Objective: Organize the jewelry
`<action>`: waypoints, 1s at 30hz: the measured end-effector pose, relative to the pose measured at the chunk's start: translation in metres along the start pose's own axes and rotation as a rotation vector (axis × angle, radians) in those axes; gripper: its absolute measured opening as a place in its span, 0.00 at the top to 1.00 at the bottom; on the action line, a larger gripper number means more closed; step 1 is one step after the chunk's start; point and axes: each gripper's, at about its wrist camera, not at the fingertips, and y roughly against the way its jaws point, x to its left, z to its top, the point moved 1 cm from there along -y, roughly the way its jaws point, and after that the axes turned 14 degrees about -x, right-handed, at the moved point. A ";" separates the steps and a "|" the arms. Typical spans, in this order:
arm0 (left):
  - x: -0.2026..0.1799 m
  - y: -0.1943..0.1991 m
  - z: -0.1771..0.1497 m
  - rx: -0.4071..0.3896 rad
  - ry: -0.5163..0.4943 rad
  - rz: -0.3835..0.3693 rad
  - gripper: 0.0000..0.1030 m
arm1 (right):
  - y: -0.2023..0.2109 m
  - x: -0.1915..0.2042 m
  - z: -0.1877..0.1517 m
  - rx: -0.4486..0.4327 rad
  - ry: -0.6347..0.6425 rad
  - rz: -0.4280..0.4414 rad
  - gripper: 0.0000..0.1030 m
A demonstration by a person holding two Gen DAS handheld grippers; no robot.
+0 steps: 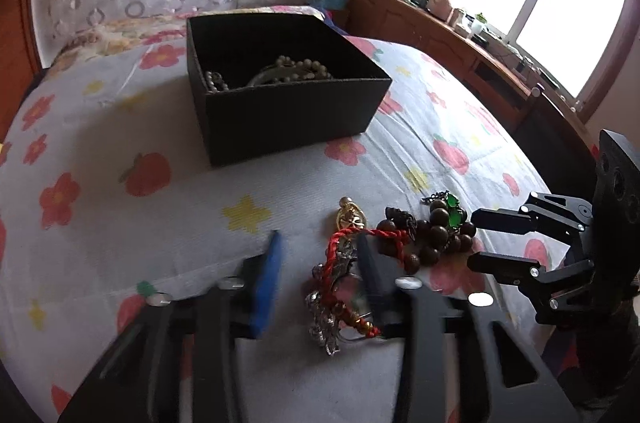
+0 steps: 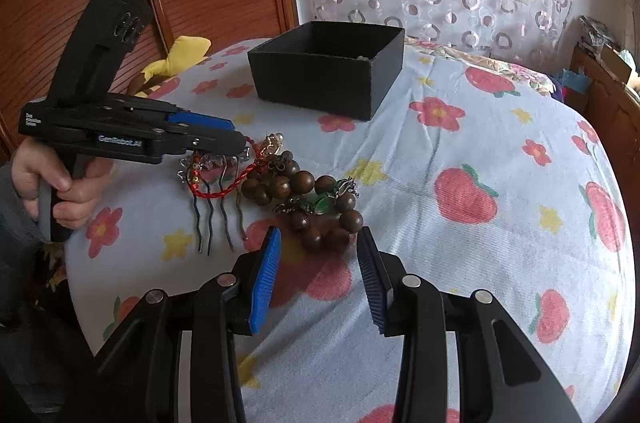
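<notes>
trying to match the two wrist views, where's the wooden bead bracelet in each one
Left wrist view: wooden bead bracelet lies lower right of centre, right of the red cord.
Right wrist view: the bracelet lies at centre, just beyond this gripper's open jaws.
Shared landmark: the black box on the flowered sheet, behind the bracelet in both.

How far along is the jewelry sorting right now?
Done: beaded strands already lie in the black box. In hand: the left gripper is over the silver hair comb and red cord, pads not clearly pressing yet. The right gripper is open, empty, just short of the brown bead bracelet. Left: that bracelet, the green pendant and a gold charm on the bedspread.
</notes>
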 end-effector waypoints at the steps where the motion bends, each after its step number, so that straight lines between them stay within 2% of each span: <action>1: -0.001 -0.001 0.001 0.000 0.001 -0.006 0.82 | 0.000 0.000 0.000 -0.002 -0.001 0.001 0.59; 2: -0.003 0.000 0.002 -0.003 -0.007 -0.005 0.88 | 0.001 0.000 0.000 -0.003 -0.001 0.001 0.59; 7: -0.015 0.004 0.002 -0.021 -0.067 0.003 0.96 | 0.001 0.000 -0.001 -0.006 0.001 0.001 0.59; 12: -0.024 0.019 0.007 -0.071 -0.092 0.016 0.97 | 0.001 0.000 -0.001 -0.005 0.003 0.000 0.59; 21: -0.016 0.020 0.007 -0.068 -0.113 0.058 0.98 | 0.001 0.000 -0.001 -0.007 0.001 0.002 0.59; 27: -0.013 0.047 0.017 -0.158 -0.086 0.060 0.98 | 0.003 0.006 0.001 -0.010 0.038 -0.008 0.59; 30: -0.014 0.064 0.024 -0.206 -0.079 0.070 0.98 | 0.004 0.018 0.006 -0.018 0.044 0.027 0.59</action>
